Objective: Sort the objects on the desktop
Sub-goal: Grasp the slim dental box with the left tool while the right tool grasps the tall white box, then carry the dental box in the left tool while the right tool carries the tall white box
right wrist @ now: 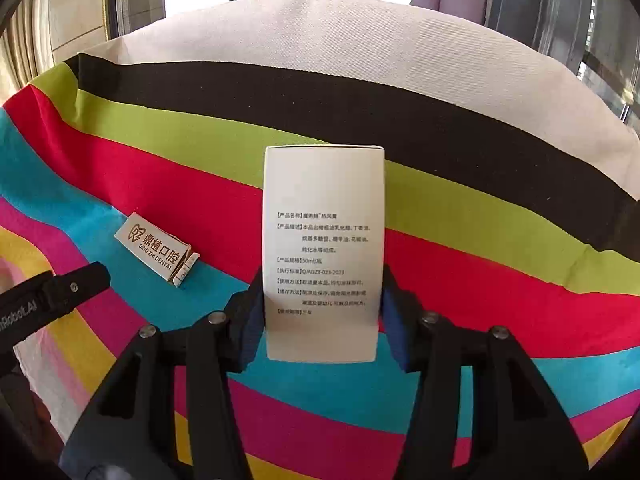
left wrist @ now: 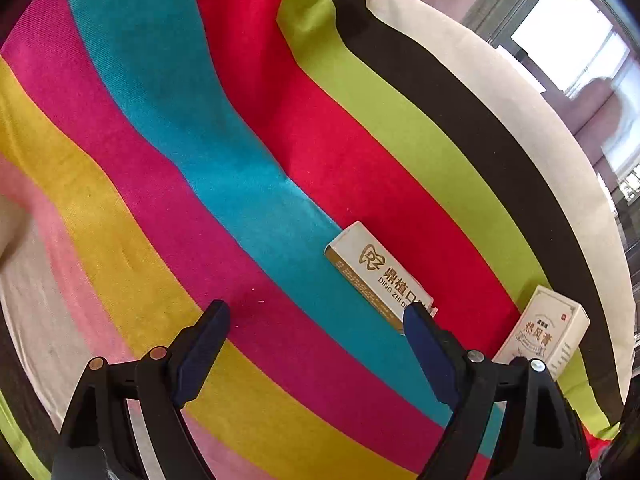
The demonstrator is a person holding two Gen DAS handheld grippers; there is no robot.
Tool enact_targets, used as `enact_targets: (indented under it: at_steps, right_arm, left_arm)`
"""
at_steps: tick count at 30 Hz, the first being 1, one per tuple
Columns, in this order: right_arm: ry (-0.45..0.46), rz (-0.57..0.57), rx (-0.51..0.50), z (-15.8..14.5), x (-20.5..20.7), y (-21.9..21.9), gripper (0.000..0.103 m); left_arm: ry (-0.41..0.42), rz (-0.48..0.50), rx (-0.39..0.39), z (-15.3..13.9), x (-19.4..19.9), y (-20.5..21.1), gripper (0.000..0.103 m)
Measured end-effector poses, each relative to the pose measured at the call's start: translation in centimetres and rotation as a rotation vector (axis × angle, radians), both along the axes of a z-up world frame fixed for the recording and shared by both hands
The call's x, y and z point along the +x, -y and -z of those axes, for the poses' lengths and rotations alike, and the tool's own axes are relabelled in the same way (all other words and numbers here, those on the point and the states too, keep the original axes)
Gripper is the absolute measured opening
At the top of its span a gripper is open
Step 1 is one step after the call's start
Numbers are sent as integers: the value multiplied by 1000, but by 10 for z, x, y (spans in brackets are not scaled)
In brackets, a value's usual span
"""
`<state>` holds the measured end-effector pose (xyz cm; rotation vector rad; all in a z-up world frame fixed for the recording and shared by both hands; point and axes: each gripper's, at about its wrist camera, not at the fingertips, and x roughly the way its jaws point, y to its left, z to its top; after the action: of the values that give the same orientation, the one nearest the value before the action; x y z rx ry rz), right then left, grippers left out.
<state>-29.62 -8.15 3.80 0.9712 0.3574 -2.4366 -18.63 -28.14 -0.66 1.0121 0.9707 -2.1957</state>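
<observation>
White card is all that sits between your right gripper (right wrist: 320, 312) fingers: the tall ointment box (right wrist: 323, 252) stands upright in them, the dark blue pads pressed against its two narrow sides low down, most of its height sticking up free above the grip. That is your first risk. A hollow carton held only near its base can pivot or slide if you swing it quickly, and if you squeeze harder to stop that, the thin walls will likely buckle inward. From the right wrist view I cannot tell whether its base rests on the striped cloth (right wrist: 480, 288) or hangs just above it, so take care not to drag it; the cloth looks loose and creased and could ruck up under an edge. Your left gripper (left wrist: 316, 320) is spread wide with nothing in it, hovering over the magenta and teal stripes, its right-hand finger (left wrist: 424, 340) just in front of the dental box (left wrist: 376, 276), which lies flat on the table with one end flap (right wrist: 188, 266) hanging open. That flap could snag on a finger or let contents slip out if you tip it. The two tools are also near one another, so a hasty reach could knock the held carton askew.
</observation>
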Motion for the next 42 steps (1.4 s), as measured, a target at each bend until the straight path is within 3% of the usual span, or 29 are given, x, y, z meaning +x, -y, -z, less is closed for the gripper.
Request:
enact_targets:
  at_steps: [3, 5, 7, 8, 10, 11, 12, 13, 16, 20, 33, 36, 42]
  right_arm:
    - [-22, -22, -24, -8, 8, -33, 54]
    - [-24, -32, -23, -10, 15, -53, 54]
    - [-8, -42, -40, -12, 22, -72, 55]
    - [3, -48, -54, -13, 27, -81, 55]
    - [12, -47, -65, -16, 38, -93, 55]
    - [14, -52, -68, -18, 44, -99, 55]
    - [11, -58, -72, -21, 51, -104, 55]
    - [4, -63, -74, -24, 58, -109, 55]
    - [-5, -77, -81, -25, 79, -120, 55]
    - [3, -97, -95, -25, 121, -135, 55]
    - [85, -51, -119, 0, 239, -139, 55]
    - [87, -38, -112, 5, 265, -137, 55]
    - [55, -11, -89, 8, 308, -128, 55]
  left_arm:
    - [27, -118, 10, 2, -18, -2, 89]
    - [84, -176, -52, 1, -35, -6, 90]
    - [209, -152, -140, 5, -58, -12, 92]
    - [219, -110, -174, 5, -65, -16, 93]
    - [311, -41, -230, 9, -72, -25, 79]
    - [287, -24, -254, 5, -67, -29, 55]
    - [277, -7, -269, 2, -60, -31, 20]
    - [260, 25, -256, 1, -53, -32, 16]
    - [201, 131, -208, -1, -23, -32, 15]
    - [155, 221, -214, -3, 28, -34, 15]
    - [122, 460, -242, -17, 185, -64, 16]
    - [107, 482, -255, -10, 194, -86, 16]
    - [93, 518, -255, -3, 226, -92, 16]
